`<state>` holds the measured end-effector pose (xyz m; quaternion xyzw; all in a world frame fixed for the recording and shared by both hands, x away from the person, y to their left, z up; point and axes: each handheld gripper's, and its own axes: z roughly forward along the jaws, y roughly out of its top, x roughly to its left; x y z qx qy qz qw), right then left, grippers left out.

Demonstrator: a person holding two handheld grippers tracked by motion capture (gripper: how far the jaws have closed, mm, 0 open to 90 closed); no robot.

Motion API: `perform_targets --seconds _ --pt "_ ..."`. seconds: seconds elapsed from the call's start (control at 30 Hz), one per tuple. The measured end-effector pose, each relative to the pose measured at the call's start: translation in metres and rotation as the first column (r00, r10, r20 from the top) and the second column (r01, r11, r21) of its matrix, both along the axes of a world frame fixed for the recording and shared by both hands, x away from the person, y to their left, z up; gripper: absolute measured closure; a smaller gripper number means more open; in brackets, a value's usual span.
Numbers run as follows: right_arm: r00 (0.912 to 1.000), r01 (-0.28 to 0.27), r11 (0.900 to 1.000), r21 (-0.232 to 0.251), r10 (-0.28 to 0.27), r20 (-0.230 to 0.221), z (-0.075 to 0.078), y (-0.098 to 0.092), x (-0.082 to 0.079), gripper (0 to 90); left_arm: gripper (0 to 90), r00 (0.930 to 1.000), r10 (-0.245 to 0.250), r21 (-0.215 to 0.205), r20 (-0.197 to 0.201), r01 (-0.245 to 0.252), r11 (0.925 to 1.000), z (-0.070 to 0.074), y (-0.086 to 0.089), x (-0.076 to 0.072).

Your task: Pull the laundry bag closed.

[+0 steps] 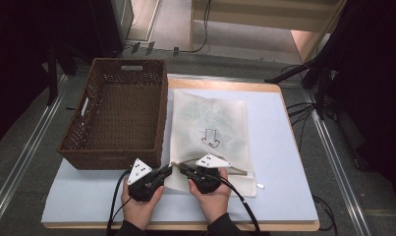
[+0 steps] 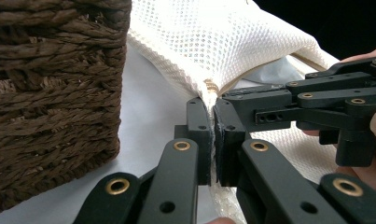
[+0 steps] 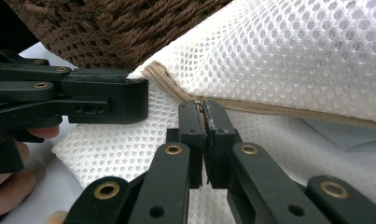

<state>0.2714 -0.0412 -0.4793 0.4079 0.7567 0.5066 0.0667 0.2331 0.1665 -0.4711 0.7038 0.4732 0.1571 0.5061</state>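
Observation:
A white mesh laundry bag (image 1: pixel 210 123) with a printed arrow lies flat on the table, its tan zipper (image 3: pixel 279 112) along the near edge. Both grippers meet at the bag's near left corner. My left gripper (image 2: pixel 212 105) is shut on the mesh right at the end of the zipper. Its black fingers (image 1: pixel 165 172) point right in the high view. My right gripper (image 3: pixel 205 107) is shut on the zipper edge, just beside the left one, with its fingers (image 1: pixel 184 169) pointing left. The corner is lifted slightly and the bag's mouth gapes a little.
A brown wicker basket (image 1: pixel 158 113), empty, stands on the table's left half, its right wall touching the bag's left edge and close behind the grippers. The pale table top (image 1: pixel 279 162) is bare to the right. Cables and dark stands line the floor around.

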Motion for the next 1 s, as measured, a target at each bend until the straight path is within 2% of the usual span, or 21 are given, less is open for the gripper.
perform_targets --seconds 0.1,0.2,0.27,0.7,0.87,1.0 --pt "1.0000 -0.005 1.000 -0.006 0.005 0.005 0.000 -0.002 -0.001 88.2 87.5 1.0000 -0.003 -0.003 -0.006 0.003 1.0000 0.000 0.000 0.000" --pt "1.0000 0.004 1.000 -0.017 -0.004 0.001 -0.002 -0.005 -0.001 88.1 87.5 1.0000 0.006 -0.021 0.001 -0.006 0.9998 0.000 0.002 0.000" --pt "0.9999 0.009 1.000 -0.008 -0.009 -0.007 -0.003 -0.007 -0.002 88.2 87.5 0.9999 0.008 -0.027 0.009 -0.007 0.9996 0.000 0.002 -0.001" --pt "0.9997 -0.007 0.999 -0.036 0.008 0.025 -0.002 -0.012 -0.006 88.2 87.4 0.9999 0.004 -0.011 0.015 -0.004 0.9999 0.000 0.001 -0.002" --pt "0.9998 0.013 0.999 -0.051 -0.012 0.017 -0.003 -0.019 -0.007 88.2 87.4 0.9996 0.021 -0.044 0.017 -0.021 0.9988 0.000 0.006 -0.002" --pt "0.9997 0.012 0.999 -0.048 -0.011 0.024 -0.003 -0.025 -0.008 88.1 87.4 0.9997 0.017 -0.043 0.019 -0.017 0.9989 0.000 0.006 -0.002"
